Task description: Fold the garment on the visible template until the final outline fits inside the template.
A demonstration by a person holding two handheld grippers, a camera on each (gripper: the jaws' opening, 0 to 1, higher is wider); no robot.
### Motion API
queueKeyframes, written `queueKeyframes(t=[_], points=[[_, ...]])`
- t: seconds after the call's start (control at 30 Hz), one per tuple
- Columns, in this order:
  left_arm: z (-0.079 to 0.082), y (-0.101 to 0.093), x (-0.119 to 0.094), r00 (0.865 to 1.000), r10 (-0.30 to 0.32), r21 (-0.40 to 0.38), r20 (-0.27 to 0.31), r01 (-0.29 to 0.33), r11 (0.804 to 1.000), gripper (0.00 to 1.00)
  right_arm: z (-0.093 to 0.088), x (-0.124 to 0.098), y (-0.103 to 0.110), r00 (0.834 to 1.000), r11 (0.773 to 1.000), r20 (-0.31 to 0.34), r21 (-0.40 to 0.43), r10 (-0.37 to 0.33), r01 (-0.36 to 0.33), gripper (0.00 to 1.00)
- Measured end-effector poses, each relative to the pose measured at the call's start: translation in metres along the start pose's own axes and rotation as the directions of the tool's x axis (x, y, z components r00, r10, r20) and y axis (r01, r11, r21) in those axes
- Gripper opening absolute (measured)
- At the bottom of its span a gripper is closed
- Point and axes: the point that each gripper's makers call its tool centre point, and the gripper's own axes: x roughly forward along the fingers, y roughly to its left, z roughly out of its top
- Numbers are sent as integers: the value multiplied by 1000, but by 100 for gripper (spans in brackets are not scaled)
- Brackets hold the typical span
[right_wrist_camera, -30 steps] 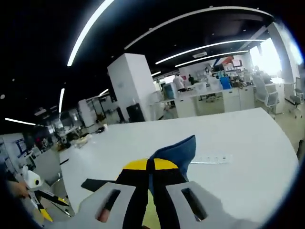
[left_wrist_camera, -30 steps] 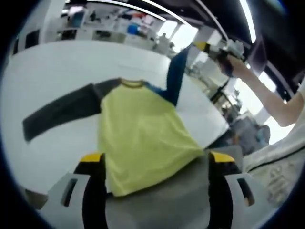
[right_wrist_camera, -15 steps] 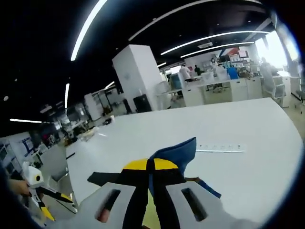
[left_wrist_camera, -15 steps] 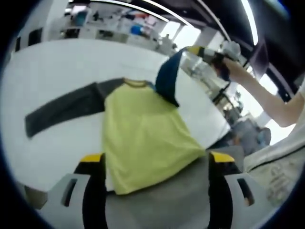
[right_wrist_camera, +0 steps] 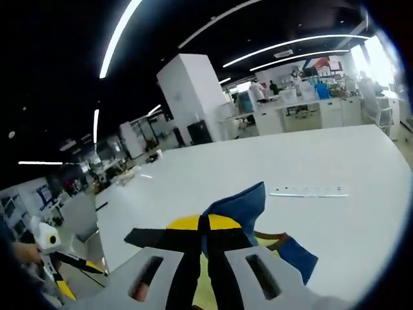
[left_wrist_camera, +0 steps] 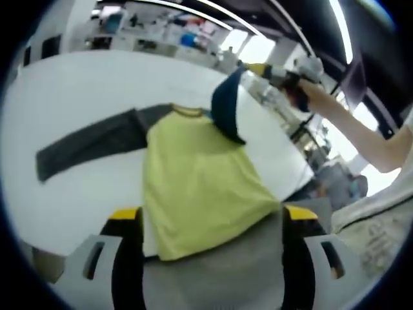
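Garment (left_wrist_camera: 193,181) lay yellow on the white worktop (left_wrist_camera: 71,90); my right tool (right_wrist_camera: 208,223) pinched its blue sleeve (right_wrist_camera: 235,210) aloft, my left tool (left_wrist_camera: 210,216) stood spread near the hem.

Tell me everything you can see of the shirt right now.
The shirt is soft cloth with a yellow-green body, a dark collar band and long sleeves. It lies flat on the white table; its grey sleeve stretches out flat. Its blue sleeve is lifted and folded over toward the body, pinched in the right gripper. The left gripper hovers open at the hem.
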Motion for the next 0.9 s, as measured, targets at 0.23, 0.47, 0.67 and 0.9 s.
queueKeyframes(t=[0.23, 0.47, 0.67, 0.9], points=[[-4, 3, -2, 1000, 7, -13, -4, -7, 1000, 84, -21, 12, 7, 999, 1000, -33, 23, 13, -13, 2], [-2, 6, -3, 1000, 12, -15, 0, -12, 1000, 84, -32, 21, 11, 998, 999, -54, 25, 27, -26, 2], [-2, 7, -6, 1000, 18, -17, 5, -18, 1000, 84, -45, 30, 10, 997, 999, -78, 34, 27, -24, 2], [-2, 10, -8, 1000, 23, -23, 11, -23, 999, 84, -64, 45, 9, 993, 998, -113, 57, 40, -34, 2]])
